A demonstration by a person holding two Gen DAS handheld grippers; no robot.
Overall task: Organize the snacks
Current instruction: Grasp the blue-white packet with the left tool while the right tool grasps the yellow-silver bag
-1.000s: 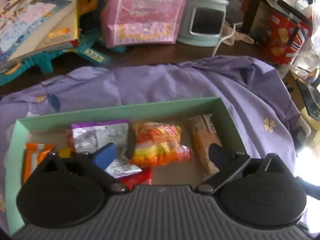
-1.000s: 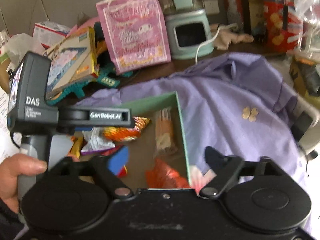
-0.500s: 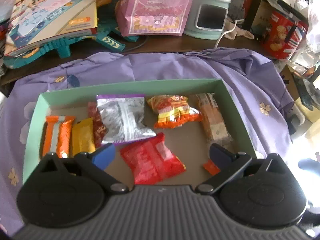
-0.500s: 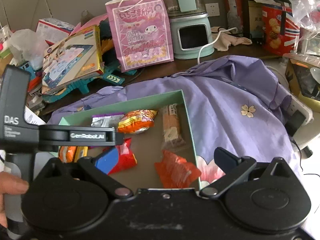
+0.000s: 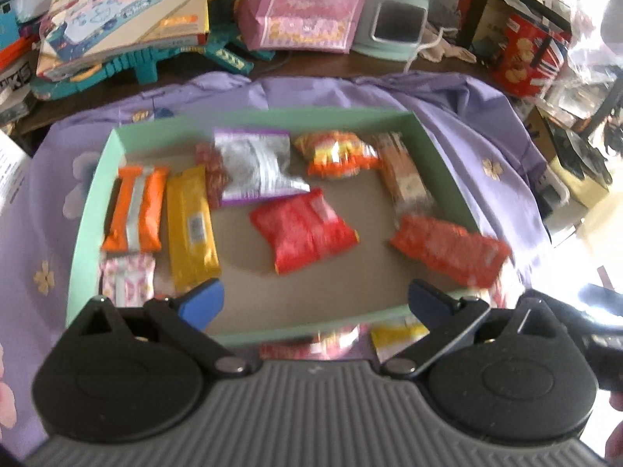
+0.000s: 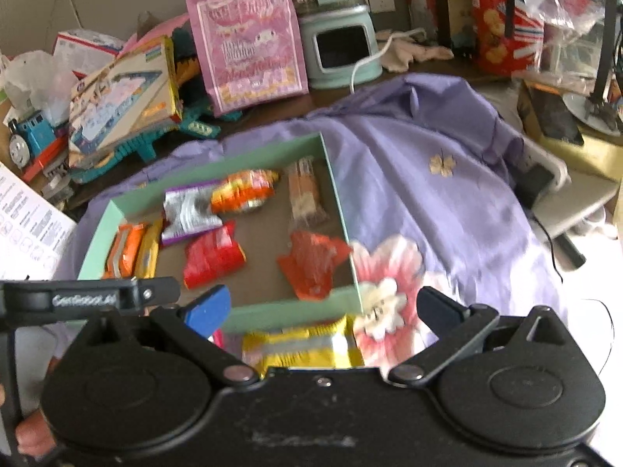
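A shallow green tray [image 5: 272, 116] on the purple cloth holds several snack packets: an orange bar [image 5: 134, 210], a yellow bar [image 5: 192, 225], a silver packet [image 5: 253, 167], a red packet [image 5: 303, 229] and a long biscuit pack [image 5: 405, 175]. An orange-red packet [image 5: 447, 249] lies against the tray's right rim. My left gripper [image 5: 315, 299] is open over the tray's near edge, holding nothing. My right gripper [image 6: 323, 311] is open too, above the tray's [image 6: 338, 202] near right corner. A yellow packet [image 6: 300, 346] lies on the cloth outside the tray, just below its jaws.
Behind the cloth stand a pink gift bag [image 6: 249, 46], a mint appliance [image 6: 342, 50] with a white cord, a toy box [image 6: 124, 93] and a red biscuit tin [image 6: 502, 31]. A hand [image 6: 31, 436] holds the left gripper's handle at the lower left.
Both grippers have drawn back from the tray, so more of it shows. The right jaws have spread a little wider. The yellow packet outside the tray has come into view.
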